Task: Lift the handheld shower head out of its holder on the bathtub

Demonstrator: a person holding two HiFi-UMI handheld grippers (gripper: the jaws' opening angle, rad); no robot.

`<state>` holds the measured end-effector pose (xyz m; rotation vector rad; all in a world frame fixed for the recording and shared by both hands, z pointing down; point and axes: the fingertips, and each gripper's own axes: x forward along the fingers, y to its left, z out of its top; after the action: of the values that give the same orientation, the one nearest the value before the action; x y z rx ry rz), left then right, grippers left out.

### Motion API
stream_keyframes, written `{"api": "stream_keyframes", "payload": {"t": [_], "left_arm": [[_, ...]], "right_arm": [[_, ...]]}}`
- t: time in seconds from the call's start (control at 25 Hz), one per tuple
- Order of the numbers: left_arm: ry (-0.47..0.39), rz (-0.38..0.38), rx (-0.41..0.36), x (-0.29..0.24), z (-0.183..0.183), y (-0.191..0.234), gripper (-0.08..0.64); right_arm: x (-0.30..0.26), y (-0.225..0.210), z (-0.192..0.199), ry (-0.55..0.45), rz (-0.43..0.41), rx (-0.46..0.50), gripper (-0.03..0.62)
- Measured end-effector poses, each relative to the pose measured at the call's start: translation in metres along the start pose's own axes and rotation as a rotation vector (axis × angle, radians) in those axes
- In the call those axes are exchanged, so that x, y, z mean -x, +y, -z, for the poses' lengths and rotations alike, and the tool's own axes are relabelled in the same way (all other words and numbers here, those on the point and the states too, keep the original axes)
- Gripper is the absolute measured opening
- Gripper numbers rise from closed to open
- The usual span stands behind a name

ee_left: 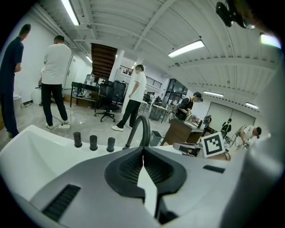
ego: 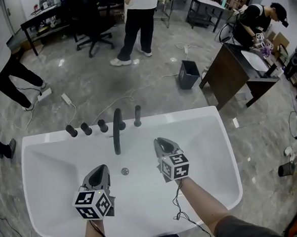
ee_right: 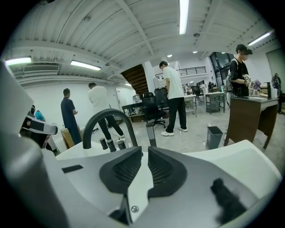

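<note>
Shower head waits in its holder. Left gripper and right gripper are closed, empty. Open right one first.

There is one white bathtub, bearing one curved black spout, three short black knobs, one upright shower head and one drain. Two sets of tongs show, the left tongs and the right tongs. The floor beyond holds one dark bin, one office chair and four people, each only partly in view.
</note>
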<state>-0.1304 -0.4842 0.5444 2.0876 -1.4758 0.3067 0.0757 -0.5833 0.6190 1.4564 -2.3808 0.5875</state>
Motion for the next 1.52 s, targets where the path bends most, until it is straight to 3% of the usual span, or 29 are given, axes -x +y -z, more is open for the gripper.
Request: {"api": "stream_keyframes", "payload": {"t": [0.24, 0.6, 0.76, 1.04, 1.52], "left_arm": [[-0.001, -0.015, 0.019, -0.018, 0.006, 0.018, 0.015], [-0.003, -0.019, 0.041, -0.040, 0.013, 0.035, 0.015], [-0.017, -0.023, 0.065, -0.045, 0.013, 0.042, 0.015], [-0.015, -0.026, 0.056, -0.060, 0.021, 0.055, 0.015], [-0.015, -0.018, 0.050, -0.077, 0.034, 0.062, 0.015]], "right_arm": [[-0.034, -0.005, 0.012, 0.019, 0.020, 0.007, 0.043], [-0.077, -0.006, 0.025, 0.013, -0.016, -0.012, 0.175], [-0.091, -0.010, 0.033, 0.014, 0.016, -0.010, 0.213], [-0.127, -0.027, 0.038, -0.009, 0.097, -0.003, 0.213], [-0.170, -0.032, 0.034, -0.031, 0.124, 0.078, 0.213]]}}
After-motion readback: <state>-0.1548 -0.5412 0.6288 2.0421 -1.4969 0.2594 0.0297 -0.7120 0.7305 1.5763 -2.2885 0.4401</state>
